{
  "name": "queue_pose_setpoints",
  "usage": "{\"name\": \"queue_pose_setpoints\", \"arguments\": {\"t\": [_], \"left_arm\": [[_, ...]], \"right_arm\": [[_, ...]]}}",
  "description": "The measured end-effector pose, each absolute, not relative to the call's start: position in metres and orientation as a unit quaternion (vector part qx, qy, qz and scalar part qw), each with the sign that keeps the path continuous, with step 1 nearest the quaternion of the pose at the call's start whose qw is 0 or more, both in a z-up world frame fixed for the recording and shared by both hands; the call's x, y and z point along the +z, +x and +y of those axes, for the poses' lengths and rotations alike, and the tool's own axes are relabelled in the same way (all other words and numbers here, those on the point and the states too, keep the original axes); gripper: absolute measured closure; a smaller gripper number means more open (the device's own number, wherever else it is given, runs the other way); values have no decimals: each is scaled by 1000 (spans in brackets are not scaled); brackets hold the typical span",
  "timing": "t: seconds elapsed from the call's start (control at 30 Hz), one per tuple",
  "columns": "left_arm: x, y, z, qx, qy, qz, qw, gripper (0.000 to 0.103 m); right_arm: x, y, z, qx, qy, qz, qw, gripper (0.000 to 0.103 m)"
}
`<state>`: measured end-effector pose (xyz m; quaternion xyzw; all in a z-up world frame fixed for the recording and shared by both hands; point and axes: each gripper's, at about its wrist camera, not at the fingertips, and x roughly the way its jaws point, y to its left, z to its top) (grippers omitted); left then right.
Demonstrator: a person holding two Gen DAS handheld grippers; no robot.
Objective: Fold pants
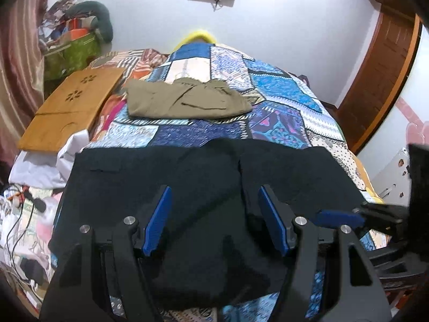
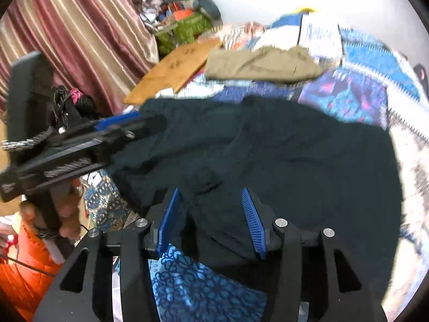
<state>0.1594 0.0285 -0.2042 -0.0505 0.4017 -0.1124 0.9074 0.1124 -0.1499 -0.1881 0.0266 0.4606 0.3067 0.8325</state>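
While we look along the bed from its near end, the leftmost things we meet are the striped curtain (image 1: pixel 18 61) and a wooden board (image 1: pixel 72 107) lying at the bed's left edge, with a heap of clutter and a green bag (image 1: pixel 69 53) behind it. Next to the board, farther up the patchwork bedspread (image 1: pixel 281 88), a pair of khaki pants (image 1: pixel 185 99) lies folded flat. Nearer to us the black pants (image 1: pixel 203 187) are spread across the bedspread, covering its near part from side to side.

Our left gripper (image 1: pixel 214 214) hovers over the near middle of the black pants, its blue-padded jaws standing apart with only flat cloth beneath them, gripping nothing. In the right wrist view a hand (image 2: pixel 51 214) holds that gripper's handle at the left edge of the pants.

Farther right, our right gripper (image 2: pixel 211 220) sits low over the near edge of the black pants. Its jaws are parted and a fold of dark cloth lies between them, but the pads do not press on it.
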Motion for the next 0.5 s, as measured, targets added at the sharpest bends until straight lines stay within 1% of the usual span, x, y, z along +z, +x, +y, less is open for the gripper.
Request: {"name": "queue_pose_setpoints", "arguments": {"t": [0.03,0.07,0.1,0.13,0.2,0.27,0.3,0.5], "left_arm": [[-203,162,25,-117,-49,401,907,37],[-201,164,20,-121,-48,400,907,40],[-200,167,15,-128,-46,399,907,48],[-199,170,10,-135,-44,399,906,52],[-200,178,-2,-154,-40,405,900,69],[-203,187,-16,-168,-33,416,893,76],[-205,193,-24,-173,-28,421,890,78],[-228,222,-68,-194,14,456,869,78]], "right_arm": [[-181,111,-155,307,26,450,838,58],[-173,111,-163,303,25,439,845,58],[-169,113,-168,298,24,433,850,58],[-164,115,-176,291,20,424,857,58],[-158,123,-191,272,7,408,872,58],[-159,136,-206,248,-6,405,880,58],[-160,143,-211,241,-9,406,881,58],[-186,173,-238,218,-13,430,876,58]]}}
